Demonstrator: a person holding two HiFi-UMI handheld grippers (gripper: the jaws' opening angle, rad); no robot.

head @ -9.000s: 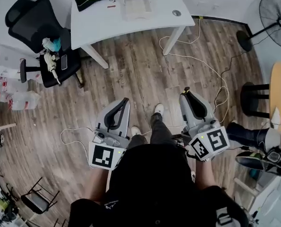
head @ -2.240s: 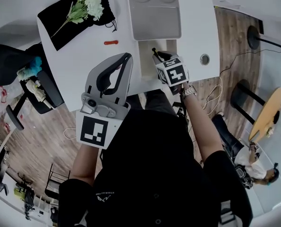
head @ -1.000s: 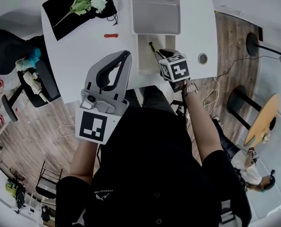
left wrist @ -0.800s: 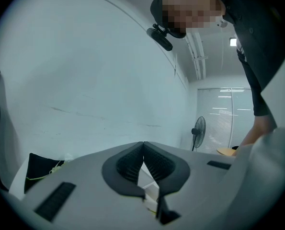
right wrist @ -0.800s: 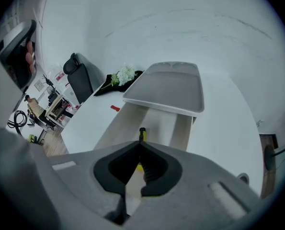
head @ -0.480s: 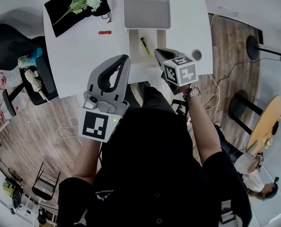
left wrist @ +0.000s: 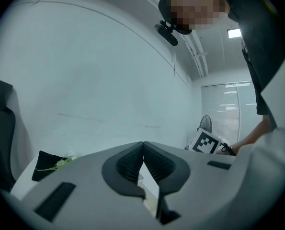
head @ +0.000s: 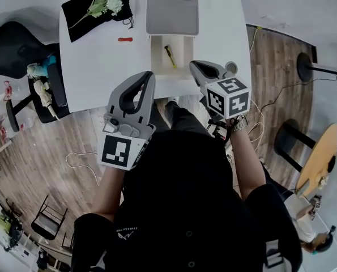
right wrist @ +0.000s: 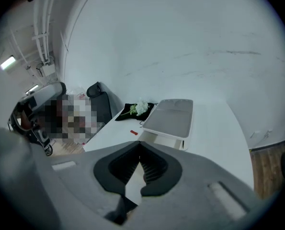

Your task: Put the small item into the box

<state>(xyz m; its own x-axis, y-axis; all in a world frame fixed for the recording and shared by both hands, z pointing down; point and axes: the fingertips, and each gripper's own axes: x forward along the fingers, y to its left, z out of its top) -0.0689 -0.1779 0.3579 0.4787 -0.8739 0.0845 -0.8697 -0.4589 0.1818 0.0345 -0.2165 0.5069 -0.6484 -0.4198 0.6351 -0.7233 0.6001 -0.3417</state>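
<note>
Withdrawn from the box (head: 155, 58), right gripper (head: 197, 67) and left gripper (head: 148, 75) sit clenched, empty; small red item (head: 125, 39) seems light, stiff; pinch it mid-length.

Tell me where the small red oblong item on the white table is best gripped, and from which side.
Probably at its middle, from straight above. The small red oblong item lies flat on the white table with its long axis left to right in the head view, so the jaws should close across its short width.
</note>
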